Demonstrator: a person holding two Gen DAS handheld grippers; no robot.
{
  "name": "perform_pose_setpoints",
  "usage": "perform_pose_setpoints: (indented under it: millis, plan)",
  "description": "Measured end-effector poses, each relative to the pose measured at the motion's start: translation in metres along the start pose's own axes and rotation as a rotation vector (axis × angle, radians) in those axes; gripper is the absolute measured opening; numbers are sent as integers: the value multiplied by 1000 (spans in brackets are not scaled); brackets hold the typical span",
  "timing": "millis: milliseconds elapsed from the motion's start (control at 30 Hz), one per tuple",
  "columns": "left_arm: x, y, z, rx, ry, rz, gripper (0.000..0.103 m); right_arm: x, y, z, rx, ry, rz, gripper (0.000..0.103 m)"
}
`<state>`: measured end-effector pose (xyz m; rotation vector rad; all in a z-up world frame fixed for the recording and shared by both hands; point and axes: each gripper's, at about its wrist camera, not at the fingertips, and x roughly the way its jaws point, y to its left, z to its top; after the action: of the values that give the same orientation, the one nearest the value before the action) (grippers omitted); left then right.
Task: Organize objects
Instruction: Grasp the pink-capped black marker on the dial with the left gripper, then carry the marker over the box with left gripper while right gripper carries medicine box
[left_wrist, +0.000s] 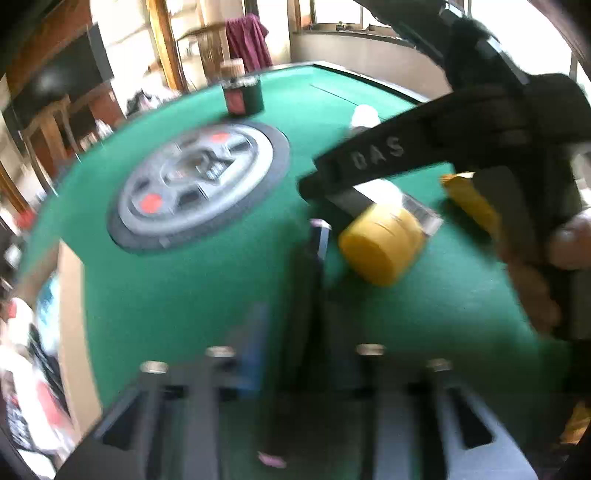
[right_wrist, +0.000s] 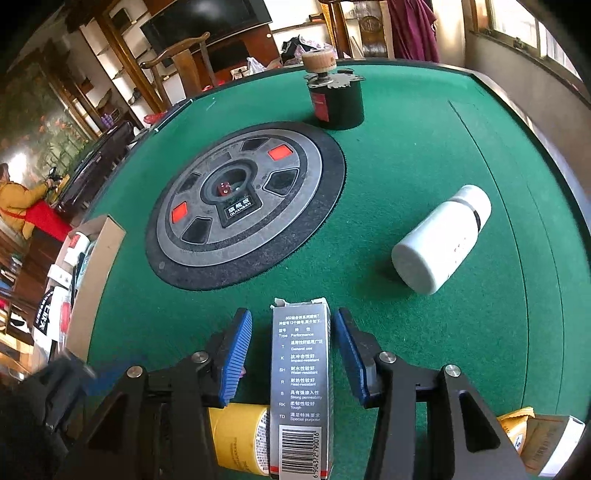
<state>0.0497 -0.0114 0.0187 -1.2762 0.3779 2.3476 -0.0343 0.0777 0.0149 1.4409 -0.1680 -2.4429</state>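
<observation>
In the right wrist view a slim grey glue box (right_wrist: 301, 384) lies on the green table (right_wrist: 424, 155), partly on a yellow jar (right_wrist: 240, 439). My right gripper (right_wrist: 293, 354) is open, its blue pads (right_wrist: 236, 354) on either side of the box with gaps. A white bottle (right_wrist: 441, 240) lies on its side to the right. The left wrist view is blurred: my left gripper (left_wrist: 284, 295) looks nearly shut and empty, short of the yellow jar (left_wrist: 380, 243). The right gripper's black arm (left_wrist: 388, 158) reaches over the jar there.
A round grey dial panel (right_wrist: 243, 206) sits in the table's middle. A black cylinder with a wooden knob (right_wrist: 334, 99) stands beyond it. A yellow packet and a box (right_wrist: 543, 439) lie at the near right. An open cardboard box (right_wrist: 92, 266) sits off the left edge.
</observation>
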Motion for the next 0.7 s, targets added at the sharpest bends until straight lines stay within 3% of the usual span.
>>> perform_pose_setpoints:
  millis: [167,333,400,467,700]
  plan:
    - [-18,12,-21,-72,23,-85,14,-1,-1,1,13,14,-22,53]
    - [-52,35,-41,-208,-67,-147,14,5,27,-8,-147,28,-196,52]
    - [-68,42,-47,-238,-110,-148,14,6,39,-13,-207,10,-233,29]
    - [-83,51,-53,-271,-149,-146,14,5,42,-14,-215,3,-252,29]
    - [-118,101,-85,-402,-217,-96,14,-53,32,-4,-95,-139,-92,29]
